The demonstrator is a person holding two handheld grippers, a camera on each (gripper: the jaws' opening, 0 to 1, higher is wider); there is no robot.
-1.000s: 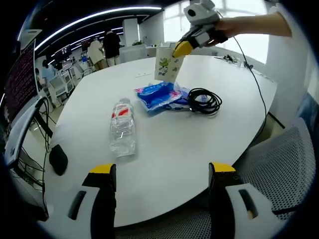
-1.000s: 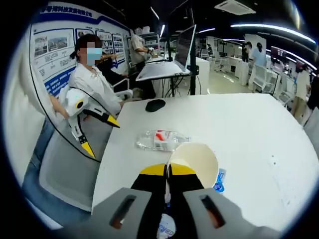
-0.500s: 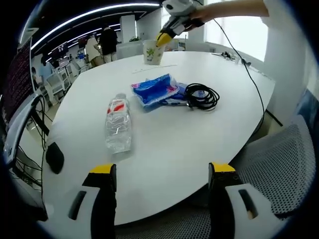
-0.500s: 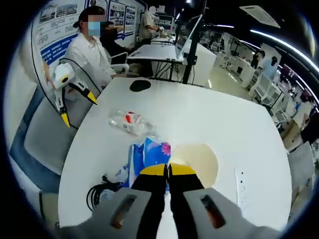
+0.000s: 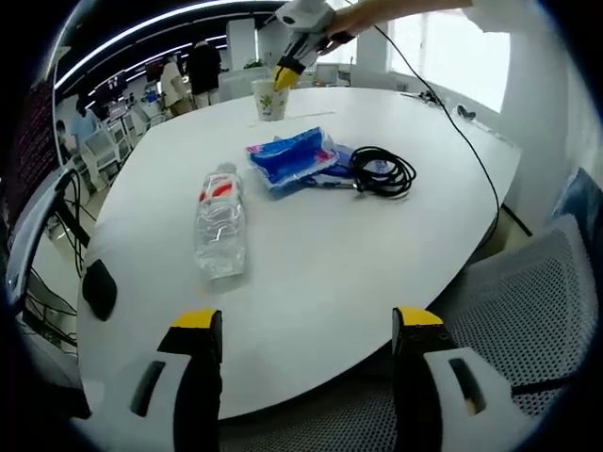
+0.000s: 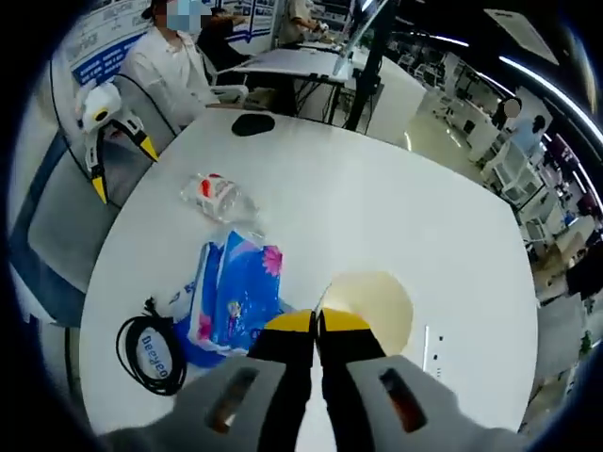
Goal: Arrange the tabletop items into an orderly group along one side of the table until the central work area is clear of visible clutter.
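right tongs (image 6: pixel 317 320) clenched on the near rim of a paper cup (image 6: pixel 369 303), yellow tips pinched together over the wall; cup upright, open mouth up, held toward the far side of the white bench (image 6: pixel 377 207). from the left gripper view, same cup (image 5: pixel 270 100) far off near the bench's far edge, right tongs (image 5: pixel 285 73) pinching its rim from above, a hand (image 5: pixel 350 13) behind them.

left tongs (image 5: pixel 303 325) released, jaws spread wide, hanging off the near edge of the bench (image 5: pixel 311 282), touching nothing; seen from the right gripper view (image 6: pixel 121 168) beside a seated person (image 6: pixel 174 66) in white.

plastic water bottle (image 5: pixel 219 232) lying on its side, red-and-white label, left of centre. blue tissue pack (image 5: pixel 291 160) just beyond it, overlapping a flatter blue packet underneath. coiled black cable (image 5: pixel 382 176) touching that packet's right side. black computer mouse (image 5: pixel 98 290) near the left edge, well apart from the bottle. mesh office chair (image 5: pixel 532 311) at the right of the bench.
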